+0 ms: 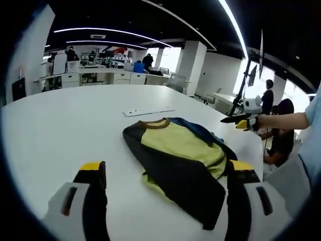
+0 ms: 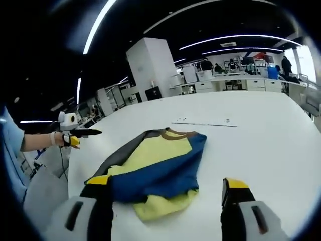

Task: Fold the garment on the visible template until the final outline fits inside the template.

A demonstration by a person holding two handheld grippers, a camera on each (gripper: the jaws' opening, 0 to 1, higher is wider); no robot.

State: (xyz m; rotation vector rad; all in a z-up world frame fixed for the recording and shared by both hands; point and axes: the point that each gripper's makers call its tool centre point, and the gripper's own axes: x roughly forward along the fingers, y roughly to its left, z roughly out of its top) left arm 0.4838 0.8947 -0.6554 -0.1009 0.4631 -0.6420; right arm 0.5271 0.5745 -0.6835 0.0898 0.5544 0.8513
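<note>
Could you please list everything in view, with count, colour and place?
shirt: one, yellow with black and blue sleeves and a brown collar, partly folded on the table, ahead of both tools.
table: one, white, large, under the shirt.
strip: one, white and flat, on the table beyond the shirt.
pillar: one, white, behind the table.
desks: a row, white, at the far wall, with people nearby.
left tool: one, white with black jaws and yellow tips, jaws apart, above the table near the shirt.
right tool: one, same colours, jaws apart, the shirt's near edge between them.
</note>
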